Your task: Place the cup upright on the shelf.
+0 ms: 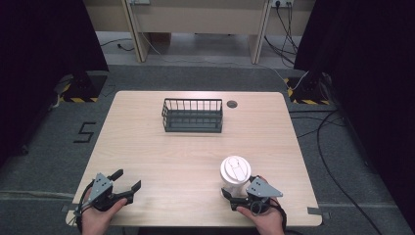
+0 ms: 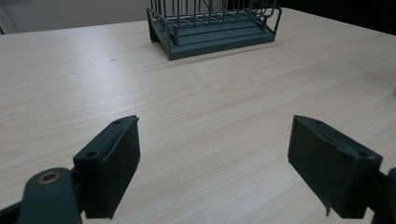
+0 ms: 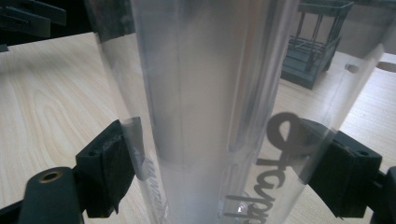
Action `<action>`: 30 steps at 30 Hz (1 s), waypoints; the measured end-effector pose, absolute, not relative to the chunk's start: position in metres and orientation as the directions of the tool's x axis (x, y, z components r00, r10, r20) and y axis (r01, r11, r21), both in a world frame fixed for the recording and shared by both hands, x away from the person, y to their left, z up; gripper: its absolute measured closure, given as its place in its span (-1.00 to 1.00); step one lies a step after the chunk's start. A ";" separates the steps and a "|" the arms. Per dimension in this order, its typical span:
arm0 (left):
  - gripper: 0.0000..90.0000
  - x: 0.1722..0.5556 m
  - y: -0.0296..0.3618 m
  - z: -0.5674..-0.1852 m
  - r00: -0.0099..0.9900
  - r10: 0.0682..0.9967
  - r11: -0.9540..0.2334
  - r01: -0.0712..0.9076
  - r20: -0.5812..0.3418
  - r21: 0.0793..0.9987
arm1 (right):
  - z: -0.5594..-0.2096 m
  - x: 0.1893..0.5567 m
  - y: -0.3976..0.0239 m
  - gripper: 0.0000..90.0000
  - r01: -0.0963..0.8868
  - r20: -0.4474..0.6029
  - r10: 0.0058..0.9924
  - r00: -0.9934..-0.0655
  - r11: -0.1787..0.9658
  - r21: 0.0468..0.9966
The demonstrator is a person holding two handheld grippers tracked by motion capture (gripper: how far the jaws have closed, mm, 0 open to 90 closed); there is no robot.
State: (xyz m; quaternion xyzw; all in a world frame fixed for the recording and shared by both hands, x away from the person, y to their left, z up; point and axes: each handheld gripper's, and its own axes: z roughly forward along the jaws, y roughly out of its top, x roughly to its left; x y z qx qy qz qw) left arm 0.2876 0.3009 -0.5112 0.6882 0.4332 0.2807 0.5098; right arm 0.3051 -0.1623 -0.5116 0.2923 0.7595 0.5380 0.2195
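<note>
A tall clear plastic cup (image 1: 235, 171) with a white lid stands upright near the table's front right edge. In the right gripper view the cup (image 3: 205, 93) has a white inner part and dark lettering on its clear wall. My right gripper (image 1: 236, 189) reaches around the cup's lower part from the near side. Its two black pads (image 3: 116, 168) lie against the clear wall on either side, so the right gripper (image 3: 219, 158) is shut on the cup. My left gripper (image 1: 128, 179) rests at the front left of the table. In its own view the left gripper (image 2: 215, 154) is wide open over bare wood.
A dark wire basket (image 1: 192, 115) stands at the far middle of the wooden table (image 1: 147, 147), also seen as the basket (image 2: 215, 37) and the basket (image 3: 313, 51). A round cable hole (image 1: 232, 104) lies just right of it. Cables trail over the floor on the right.
</note>
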 end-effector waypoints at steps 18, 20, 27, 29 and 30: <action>-0.63 0.287 0.302 -0.511 0.463 0.885 -0.104 0.313 -0.056 0.944 | -0.502 0.310 -0.163 -0.59 0.203 -0.026 0.686 -0.727 0.252 0.946; -0.63 0.287 0.302 -0.511 0.463 0.885 -0.104 0.312 -0.056 0.944 | -0.501 0.311 -0.163 -0.59 0.202 -0.026 0.687 -0.726 0.249 0.947; -0.63 0.288 0.302 -0.511 0.463 0.885 -0.104 0.313 -0.056 0.944 | -0.494 0.316 -0.162 -0.59 0.191 -0.030 0.688 -0.725 0.242 0.951; -0.63 0.288 0.302 -0.511 0.463 0.885 -0.103 0.311 -0.056 0.945 | -0.493 0.318 -0.161 -0.59 0.188 -0.032 0.688 -0.725 0.243 0.952; -0.63 0.287 0.302 -0.511 0.463 0.885 -0.104 0.310 -0.055 0.945 | -0.492 0.318 -0.161 -0.59 0.186 -0.032 0.689 -0.724 0.240 0.953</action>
